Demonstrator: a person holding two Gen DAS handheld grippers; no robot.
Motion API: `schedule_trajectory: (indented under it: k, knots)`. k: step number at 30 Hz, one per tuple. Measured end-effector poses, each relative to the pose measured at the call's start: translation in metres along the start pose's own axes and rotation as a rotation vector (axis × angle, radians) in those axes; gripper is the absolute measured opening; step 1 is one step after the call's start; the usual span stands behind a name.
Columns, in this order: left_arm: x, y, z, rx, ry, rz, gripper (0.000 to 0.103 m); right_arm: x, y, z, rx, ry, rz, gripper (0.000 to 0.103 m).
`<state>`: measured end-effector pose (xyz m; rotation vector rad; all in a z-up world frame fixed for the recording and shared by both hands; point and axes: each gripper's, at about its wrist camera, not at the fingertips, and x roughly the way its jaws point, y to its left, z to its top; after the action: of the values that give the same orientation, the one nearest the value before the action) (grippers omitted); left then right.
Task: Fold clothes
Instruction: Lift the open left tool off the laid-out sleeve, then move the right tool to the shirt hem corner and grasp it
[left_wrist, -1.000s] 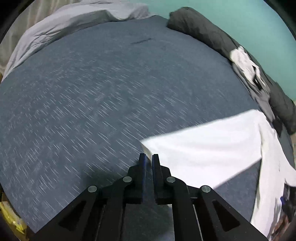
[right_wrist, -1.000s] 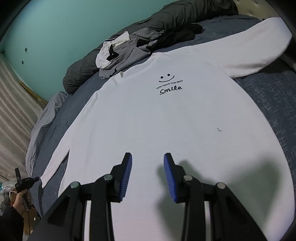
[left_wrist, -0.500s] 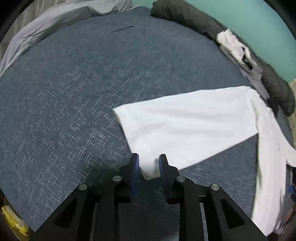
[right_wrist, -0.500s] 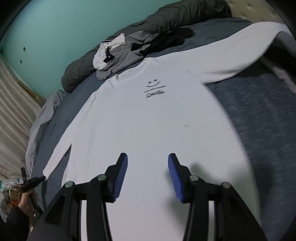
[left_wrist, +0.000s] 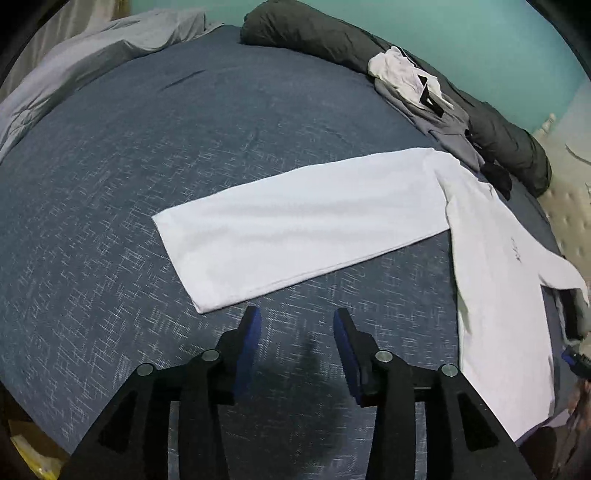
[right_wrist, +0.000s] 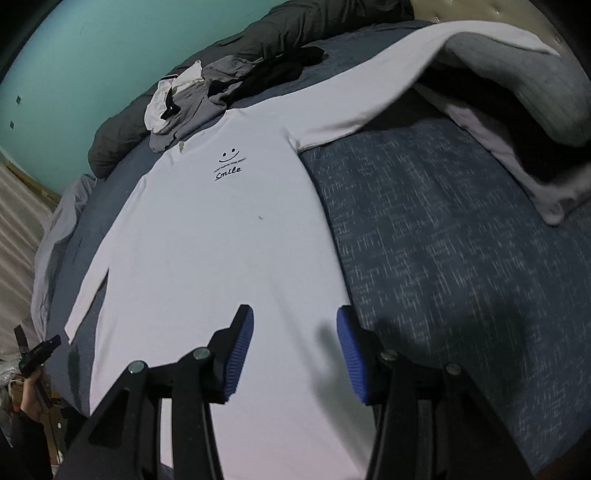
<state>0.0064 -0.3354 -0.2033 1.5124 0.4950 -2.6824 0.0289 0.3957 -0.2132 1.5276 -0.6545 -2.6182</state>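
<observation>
A: Start at the left gripper (left_wrist: 296, 319). What has changed?

B: A second ago its jaws were nearly together right at the cuff of the sleeve (left_wrist: 295, 229). Now they stand wide apart with nothing between them, hanging over bare bed cover (left_wrist: 147, 147) just short of the cuff. The sleeve lies flat and straight, stretched out from the body of the white shirt (left_wrist: 498, 295).

A: And the right gripper (right_wrist: 294, 317)?

B: Spread wide too, empty, as it was before. It has shifted toward the shirt's right edge: one blue finger (right_wrist: 240, 350) is over the white shirt (right_wrist: 207, 258), the other over the side seam, where white meets the blue bed cover (right_wrist: 443, 258).

A: What does the right view give that the left doesn't?

B: The printed smiley and "Smile" lettering (right_wrist: 228, 168) on the chest, plain to read; in the left view it is only a faint smudge. Also the far sleeve (right_wrist: 369, 88), which runs up and drapes over a grey bundle of bedding (right_wrist: 535, 85). And the left gripper itself, small at the lower left edge, held in a hand (right_wrist: 31, 398).

A: And the left view alone?

B: The whole near sleeve, cuff to shoulder. Both views show the pile of grey and white clothes (left_wrist: 417, 96) against the dark rolled duvet (left_wrist: 369, 48) by the teal wall (left_wrist: 480, 29).
</observation>
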Motion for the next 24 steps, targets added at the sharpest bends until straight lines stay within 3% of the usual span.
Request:
schedule_trajectory:
  k: [12,16,19,24]
  knots:
    - [-0.006,-0.026,-0.012,0.025,-0.021,-0.010,0.059,-0.021,-0.019,-0.003,0.010,-0.003,-0.010,0.048]
    - [-0.006,-0.049,-0.016,0.061,-0.038,-0.005,0.073,-0.044,-0.032,0.017,0.010,-0.035,-0.017,0.048]
    - [0.002,-0.071,-0.017,0.078,-0.041,-0.015,0.076,-0.072,-0.045,0.042,0.015,-0.100,-0.041,0.048]
    - [0.024,-0.102,-0.010,0.068,-0.032,-0.036,0.089,-0.116,-0.069,0.093,0.018,-0.204,-0.091,0.057]
